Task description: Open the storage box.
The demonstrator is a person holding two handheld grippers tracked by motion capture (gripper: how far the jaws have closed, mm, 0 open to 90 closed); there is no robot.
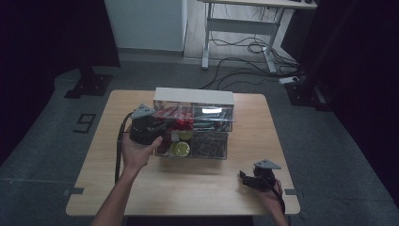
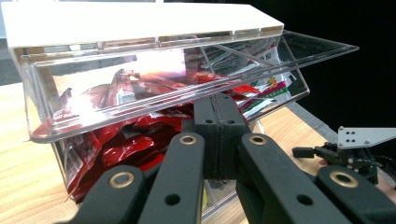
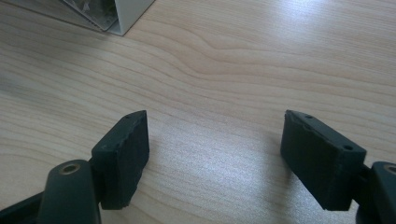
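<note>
The jaws of the left gripper (image 2: 218, 116) are pressed fully together, pad against pad, and nothing is seen between them. Their tips stand just under the front edge of the clear flap lid (image 2: 187, 88), which is lifted and tilted up over the upper left compartment of the organizer box (image 1: 194, 95). Whether the tips touch the lid or the packets, I cannot tell. Right behind the tips, inside this compartment, lie red snack packets (image 2: 140, 135), piled one on another. The compartment beside it holds packets with white, red and green print (image 2: 261, 91).

In the high view, the left hand (image 1: 136, 153) holds this gripper at the left front corner of the organizer box. In the lower row of the box, round yellow-green things (image 1: 181, 149) lie at the left and a dark tangled content (image 1: 209, 145) lies at the right; what they are exactly is too small to tell. The box has a white back part and stands at the middle far side of the wooden desk (image 1: 113, 165).

The jaws of the right gripper (image 3: 215, 154) stand wide apart and hold nothing; between them is only bare desk. This gripper rests well apart from the organizer box, toward the near right corner of the desk, in the right hand (image 1: 268, 194).
</note>
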